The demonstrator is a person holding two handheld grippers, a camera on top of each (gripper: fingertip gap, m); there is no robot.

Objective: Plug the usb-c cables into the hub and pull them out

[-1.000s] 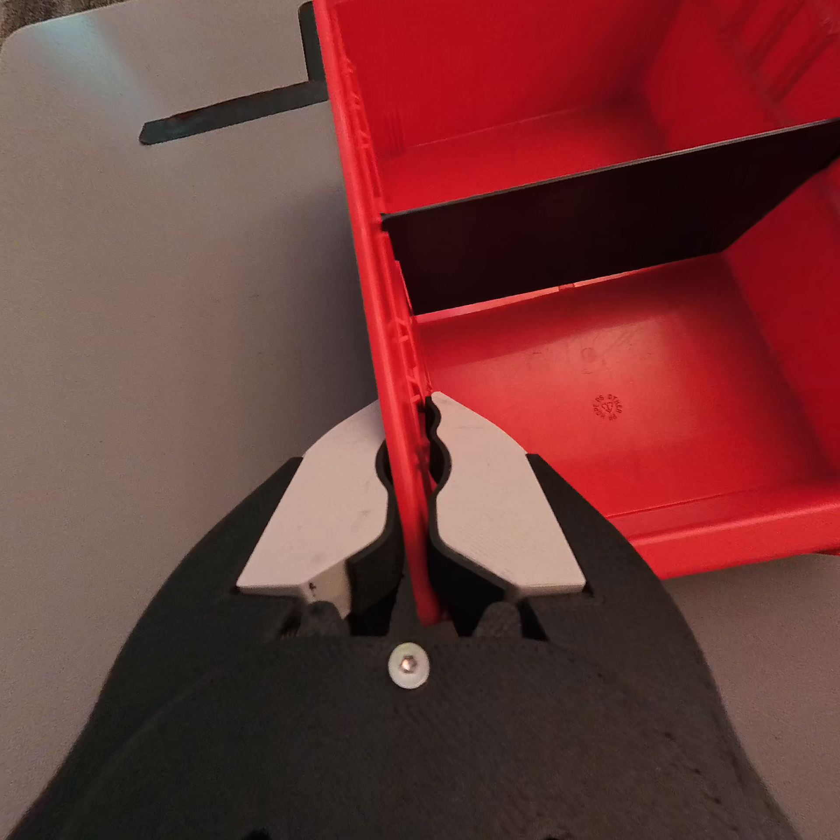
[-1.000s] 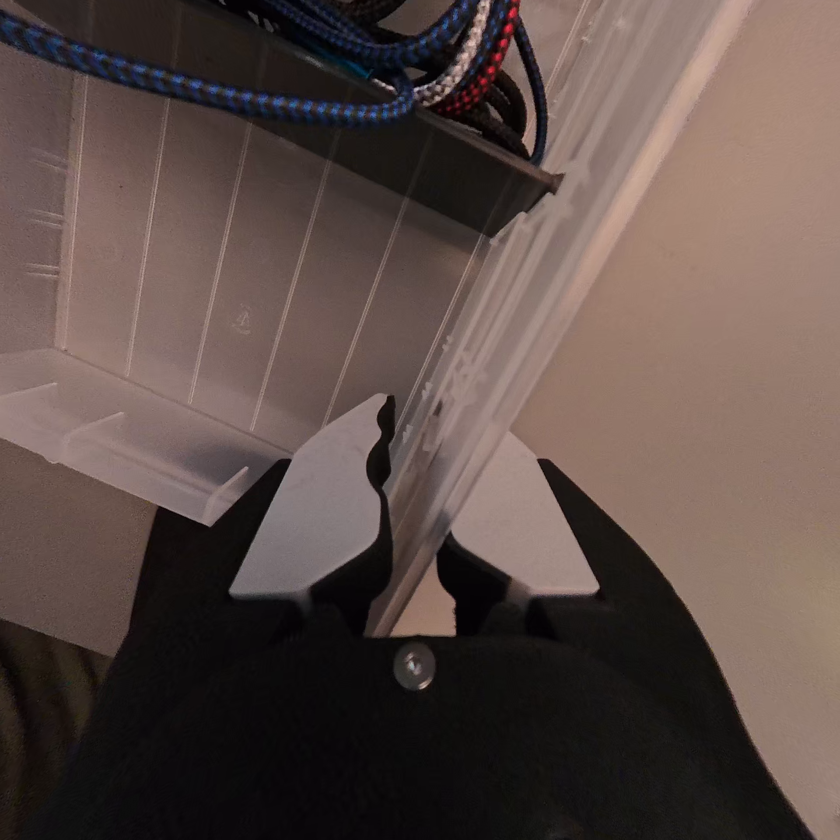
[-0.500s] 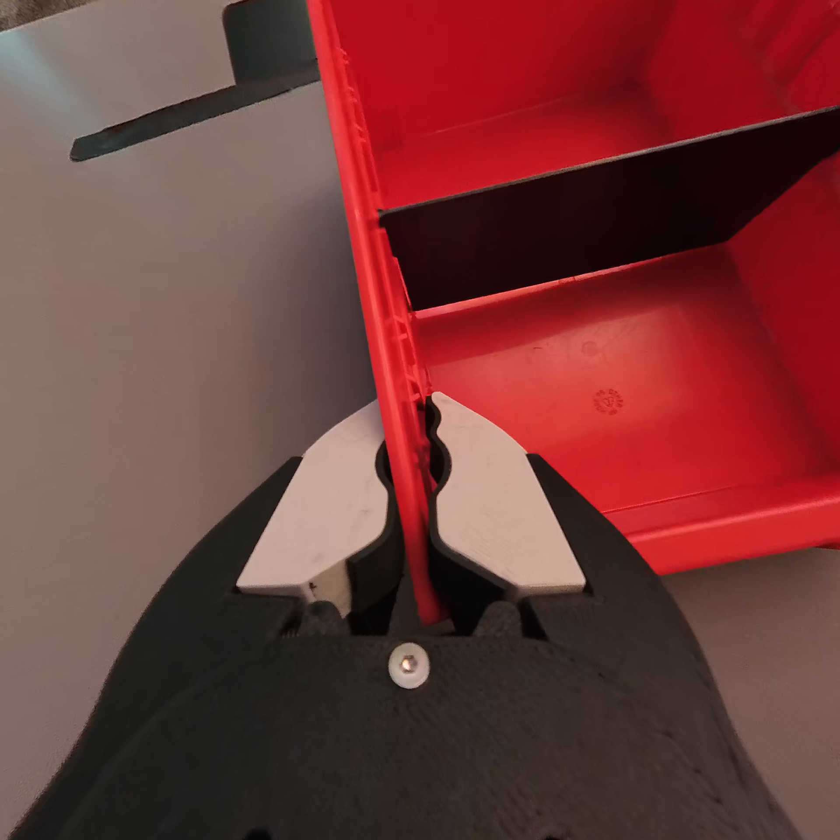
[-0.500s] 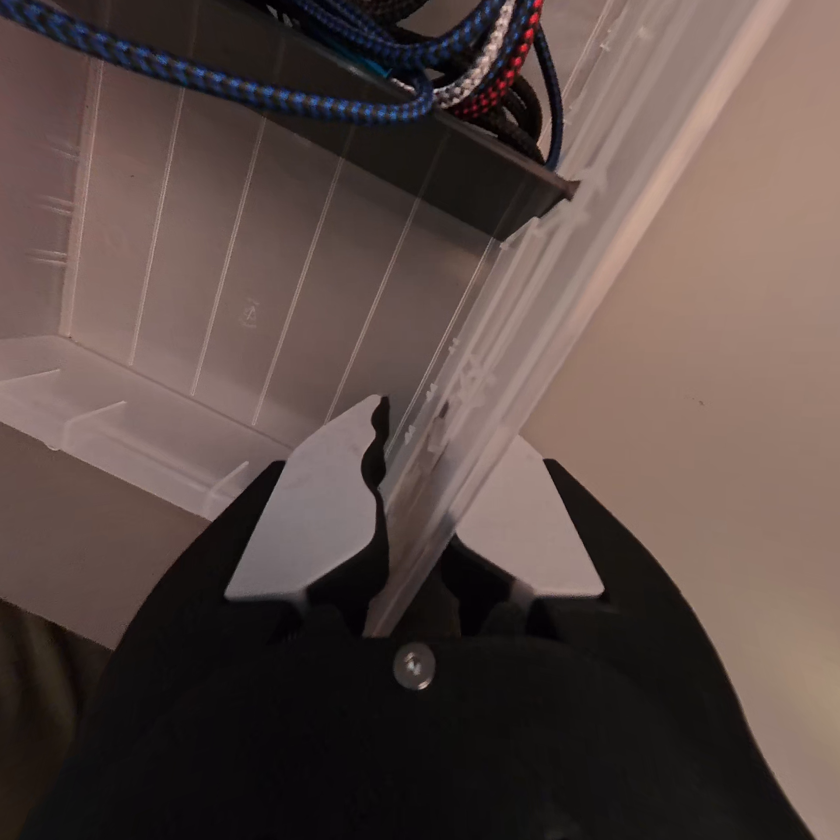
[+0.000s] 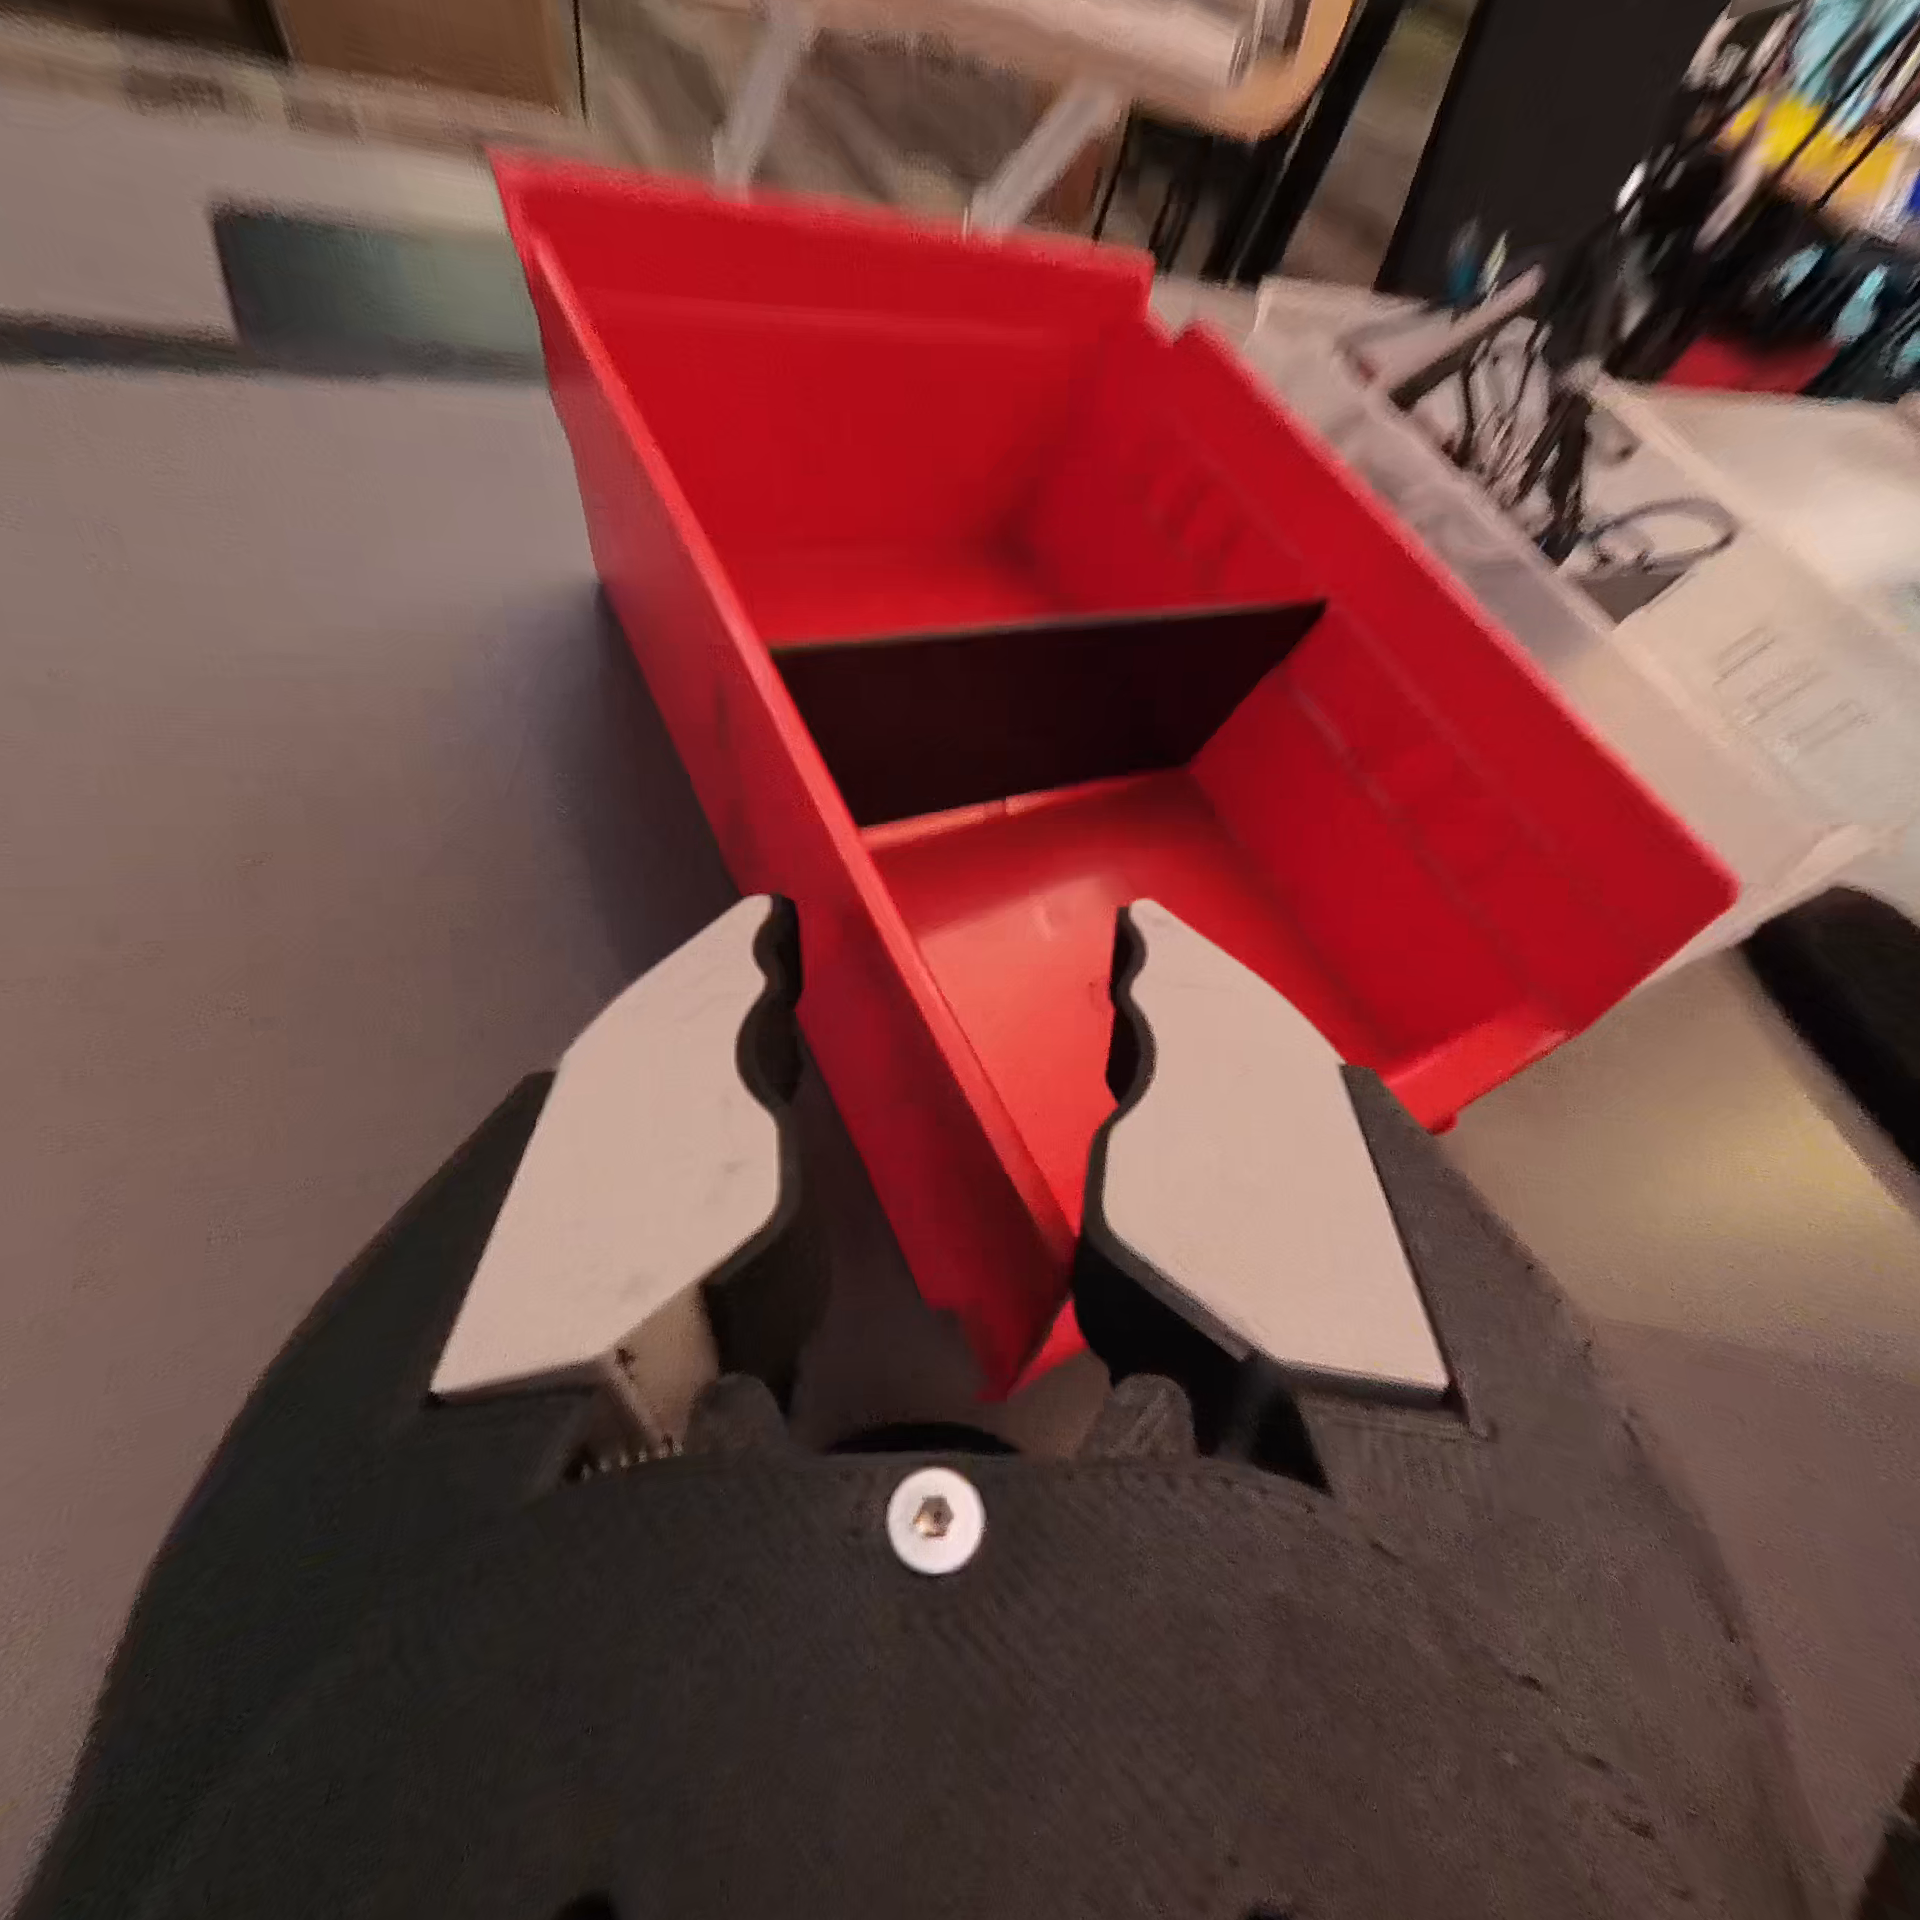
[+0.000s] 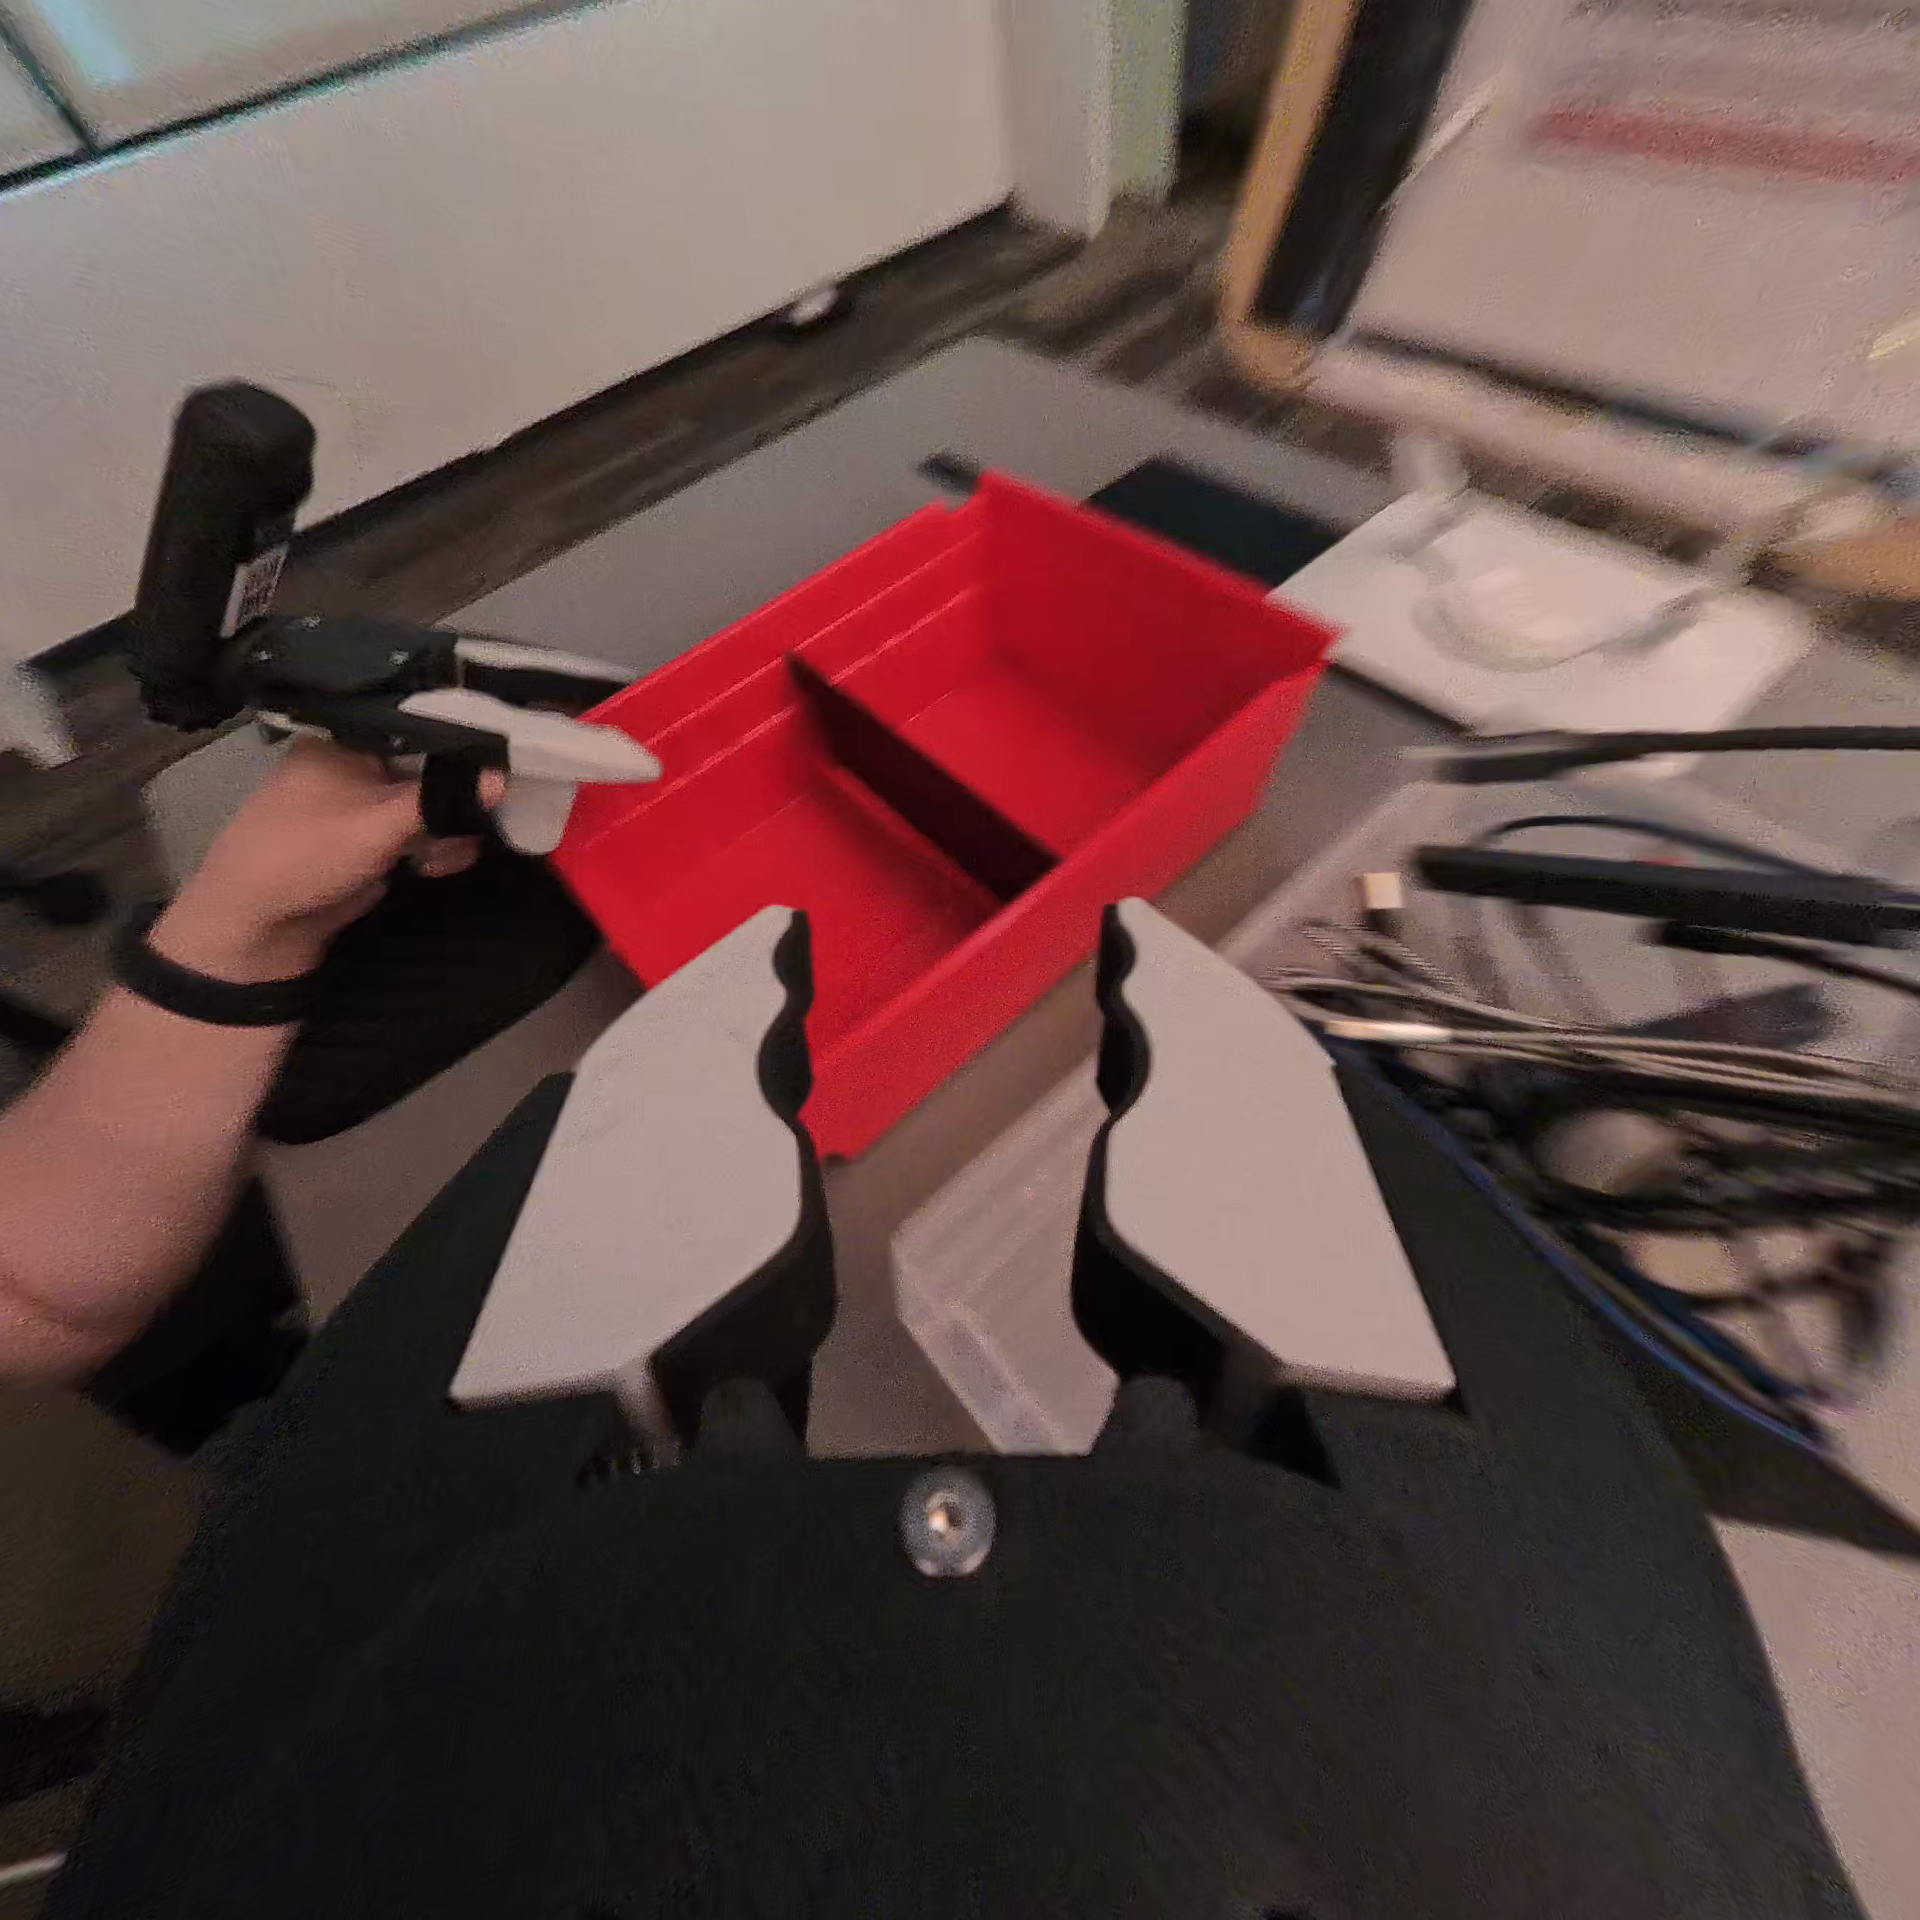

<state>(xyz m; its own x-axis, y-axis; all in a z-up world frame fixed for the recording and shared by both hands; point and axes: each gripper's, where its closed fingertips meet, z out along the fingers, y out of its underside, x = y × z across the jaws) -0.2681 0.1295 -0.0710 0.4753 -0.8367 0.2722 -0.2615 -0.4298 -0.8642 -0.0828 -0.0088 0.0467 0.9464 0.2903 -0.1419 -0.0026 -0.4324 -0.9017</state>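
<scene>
My left gripper [image 5: 951,914] is open, and the left wall of a red bin [image 5: 1351,727] with a black divider [image 5: 1018,696] runs between its fingers without being pinched. My right gripper [image 6: 954,914] is open and empty, above the near corner of a clear bin [image 6: 987,1278]. A tangle of braided cables [image 6: 1610,1060] lies in that clear bin to the right, one with a light plug [image 6: 1382,888]. A dark bar [image 6: 1662,883] lies among them, too blurred to tell whether it is the hub. The red bin [image 6: 1039,987] is empty.
A hand [image 6: 312,852] holds the left gripper [image 6: 582,769] at the red bin's left end. The grey table [image 5: 260,727] stretches left of the bin. The clear bin [image 5: 1766,665] stands right of the red one. A white flat item [image 6: 1538,613] lies behind.
Both grippers have opened and let go of the bin walls they held: left off the red bin, right off the clear bin. Both have drawn back and tilted up.
</scene>
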